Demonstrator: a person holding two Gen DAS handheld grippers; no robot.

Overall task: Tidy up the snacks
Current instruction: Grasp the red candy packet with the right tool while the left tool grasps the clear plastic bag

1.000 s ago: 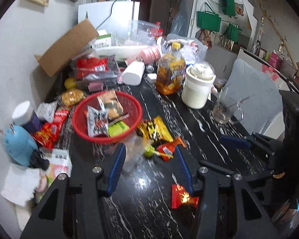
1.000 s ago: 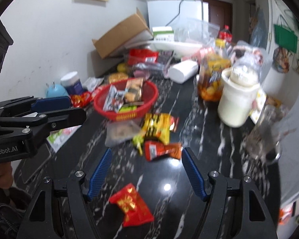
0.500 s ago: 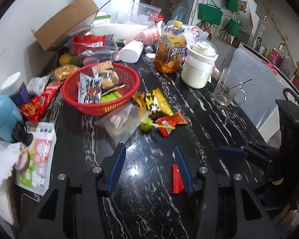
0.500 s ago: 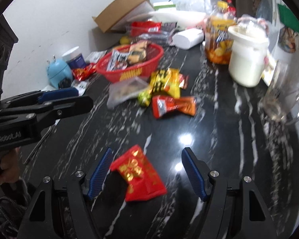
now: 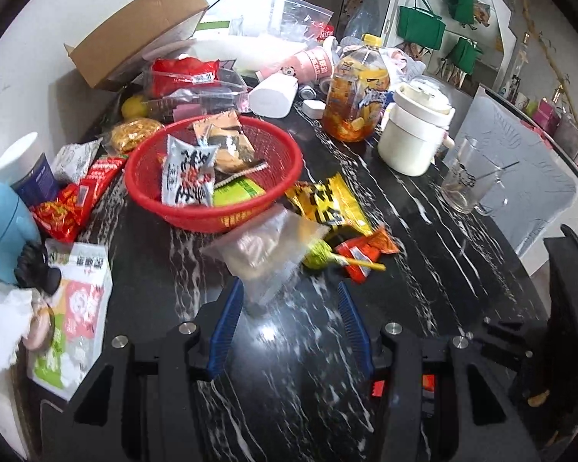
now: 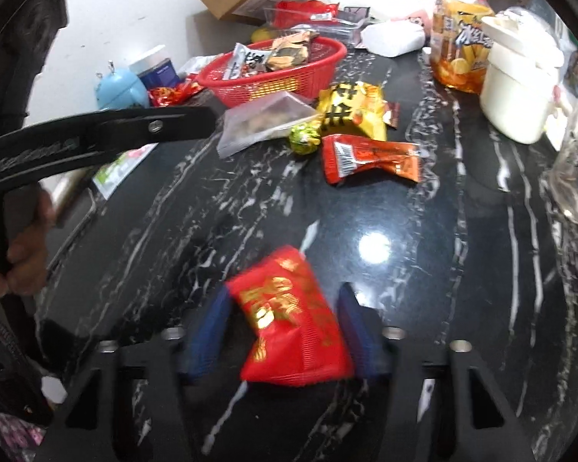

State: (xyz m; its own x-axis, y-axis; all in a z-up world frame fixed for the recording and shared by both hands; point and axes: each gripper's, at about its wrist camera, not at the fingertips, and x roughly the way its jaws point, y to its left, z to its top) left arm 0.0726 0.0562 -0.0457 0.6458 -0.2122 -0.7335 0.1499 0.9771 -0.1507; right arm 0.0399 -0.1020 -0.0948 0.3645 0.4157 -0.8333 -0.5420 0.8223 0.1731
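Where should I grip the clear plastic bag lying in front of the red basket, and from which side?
Grip the clear plastic bag at its near flat corner, coming from above on the left gripper's side. That corner lies thin and free on the table; the far edge touches the red basket.

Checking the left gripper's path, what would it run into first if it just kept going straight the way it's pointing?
Probably the clear snack bag: its near corner lies just past the left gripper, between the fingertips. The red basket sits behind it. Depth is uncertain.
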